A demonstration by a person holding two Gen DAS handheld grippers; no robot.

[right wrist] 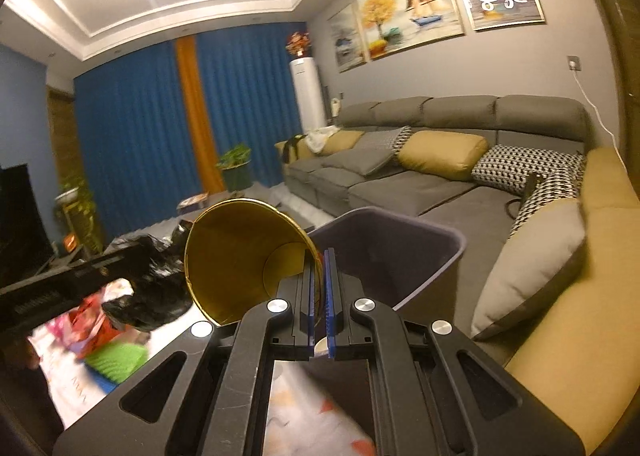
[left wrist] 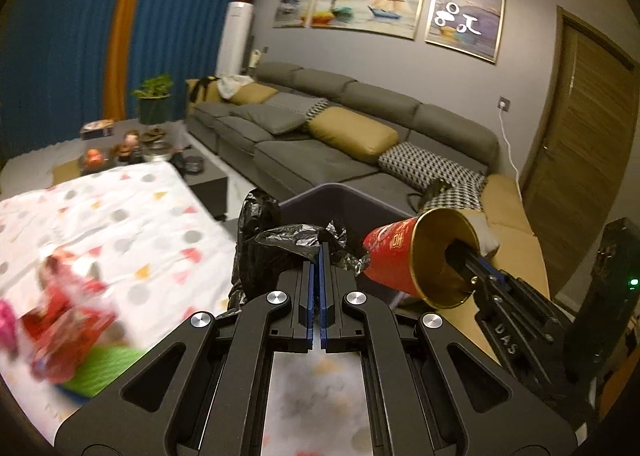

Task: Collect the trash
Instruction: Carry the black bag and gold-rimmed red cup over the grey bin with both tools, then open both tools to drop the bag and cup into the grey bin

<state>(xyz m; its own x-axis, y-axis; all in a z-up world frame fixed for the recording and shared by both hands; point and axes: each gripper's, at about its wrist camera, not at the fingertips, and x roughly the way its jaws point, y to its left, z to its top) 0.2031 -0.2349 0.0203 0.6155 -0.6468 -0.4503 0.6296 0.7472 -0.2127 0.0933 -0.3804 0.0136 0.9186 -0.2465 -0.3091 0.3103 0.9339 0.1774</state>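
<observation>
The grey sofa [right wrist: 400,183] ran along the wall, and in front of it the desk [left wrist: 132,215], under its spotted cloth, carried a blurred heap of red wrappers [left wrist: 60,320] not yet gathered. Off the desk's corner stood the grey bin [right wrist: 420,240], with no liner in it. That was likely why the left tongs [left wrist: 320,256] were pressed together on a crumpled black bag [left wrist: 280,248], holding it up near the rim. The right tongs [right wrist: 320,276] pinched the wall of a red paper cup [left wrist: 396,260], one finger inside its gold lining, carrying it tilted just beside the bin, presumably to drop in.
</observation>
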